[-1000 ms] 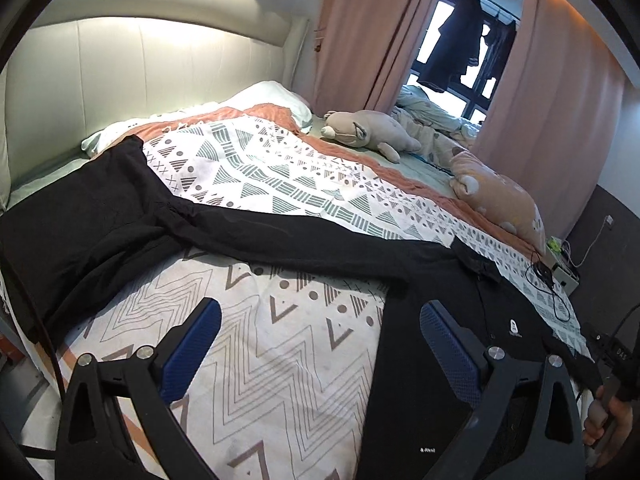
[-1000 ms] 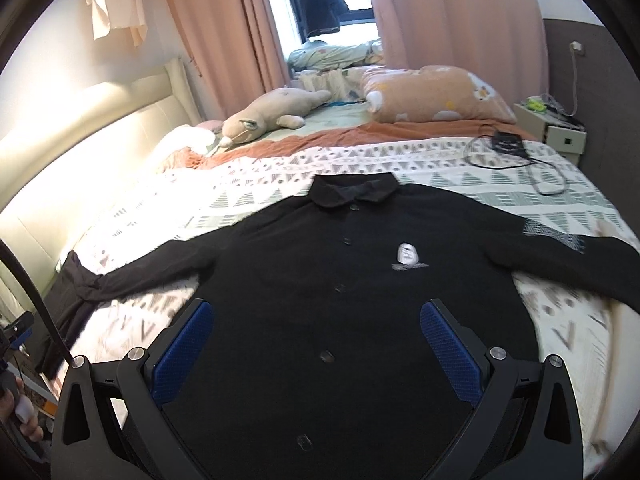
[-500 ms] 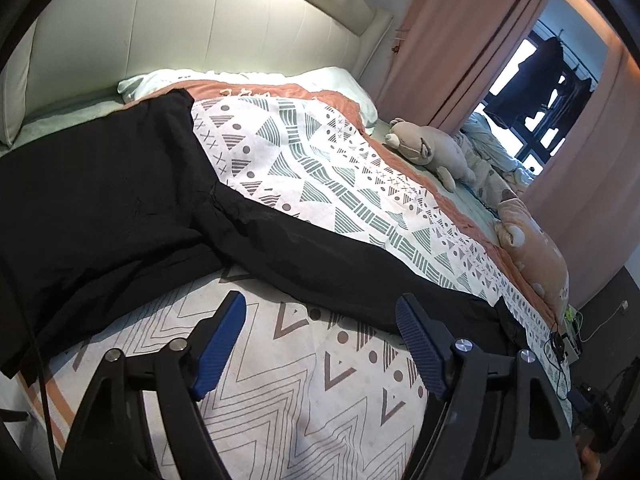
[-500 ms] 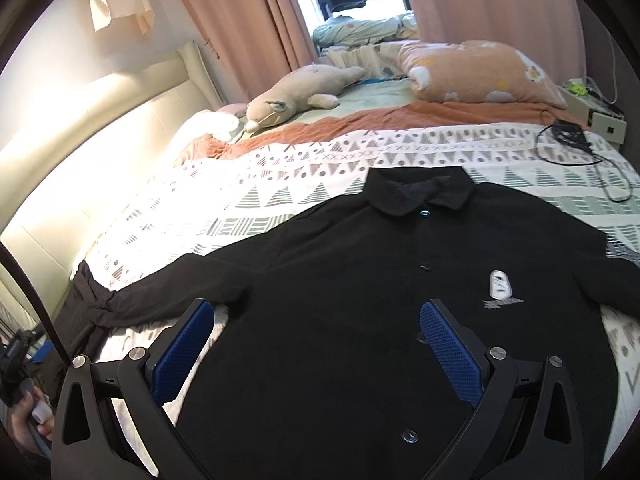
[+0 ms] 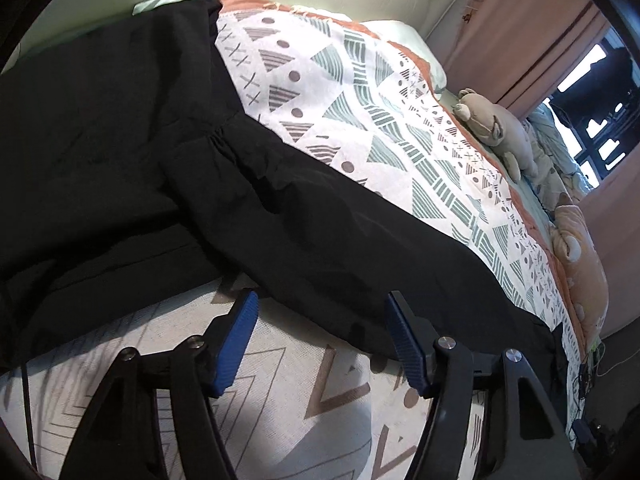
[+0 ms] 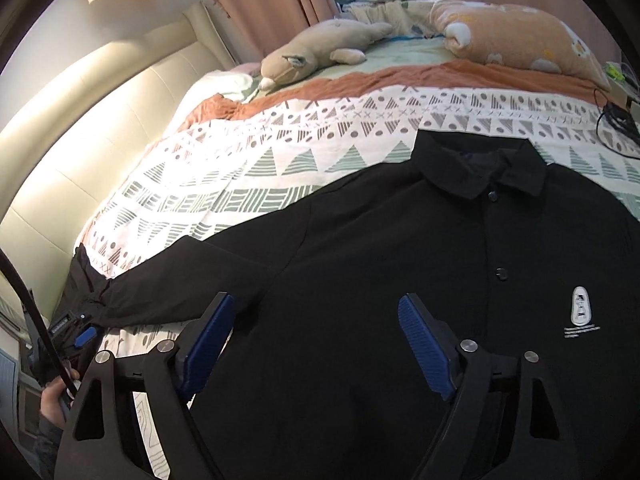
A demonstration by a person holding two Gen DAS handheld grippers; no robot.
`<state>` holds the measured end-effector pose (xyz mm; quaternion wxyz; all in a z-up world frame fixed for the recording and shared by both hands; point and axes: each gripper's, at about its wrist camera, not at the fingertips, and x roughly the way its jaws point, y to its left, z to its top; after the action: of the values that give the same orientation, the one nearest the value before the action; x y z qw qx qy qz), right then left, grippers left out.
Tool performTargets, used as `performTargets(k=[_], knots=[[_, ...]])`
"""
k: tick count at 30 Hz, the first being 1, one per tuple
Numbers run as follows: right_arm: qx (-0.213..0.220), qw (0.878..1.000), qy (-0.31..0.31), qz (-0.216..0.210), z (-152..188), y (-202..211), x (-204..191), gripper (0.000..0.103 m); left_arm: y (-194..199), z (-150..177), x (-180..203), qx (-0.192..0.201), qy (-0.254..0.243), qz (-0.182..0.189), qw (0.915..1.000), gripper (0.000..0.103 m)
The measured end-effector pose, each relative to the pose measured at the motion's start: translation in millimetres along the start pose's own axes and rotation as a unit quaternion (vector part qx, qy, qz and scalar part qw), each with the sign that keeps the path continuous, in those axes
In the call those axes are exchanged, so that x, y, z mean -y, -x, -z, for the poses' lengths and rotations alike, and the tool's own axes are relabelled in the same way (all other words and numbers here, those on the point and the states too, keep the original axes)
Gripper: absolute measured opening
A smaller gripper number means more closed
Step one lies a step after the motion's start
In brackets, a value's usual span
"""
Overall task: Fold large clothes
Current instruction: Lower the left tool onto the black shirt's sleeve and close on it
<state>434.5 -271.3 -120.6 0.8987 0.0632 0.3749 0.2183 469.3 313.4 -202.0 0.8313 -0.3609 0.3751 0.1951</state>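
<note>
Only the right view shows the black shirt's (image 6: 400, 280) collar, buttons & white chest logo (image 6: 581, 310), print under it too small to read. Left gripper (image 5: 320, 300) & right gripper (image 6: 316, 304) jaws were just closing, still apart, nothing gripped; left is over the sleeve (image 5: 320, 232) hem.

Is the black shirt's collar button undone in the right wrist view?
No, the black shirt lies flat with its collar closed by the top button.

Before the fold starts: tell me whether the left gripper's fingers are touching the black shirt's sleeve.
Cannot tell. In the left wrist view the left gripper straddles the sleeve edge, fingers open; no gap or contact shows plainly.
</note>
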Motion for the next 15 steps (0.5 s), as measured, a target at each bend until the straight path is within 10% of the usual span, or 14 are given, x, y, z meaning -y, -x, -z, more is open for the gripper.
performTargets(k=[8,15], knots=[[-0.04,0.999,-0.006,-0.002,-17.9,-60.2,-15.8,0.08,-16.1,-7.4,16.5,0.004,-0.001,0.018,0.9998,0.01],[-0.082,0.992,0.05,0.079,-19.6,-111.1,-25.8,0.08,37.6,-21.1,51.8,0.079,-0.044,0.047,0.9948,0.005]])
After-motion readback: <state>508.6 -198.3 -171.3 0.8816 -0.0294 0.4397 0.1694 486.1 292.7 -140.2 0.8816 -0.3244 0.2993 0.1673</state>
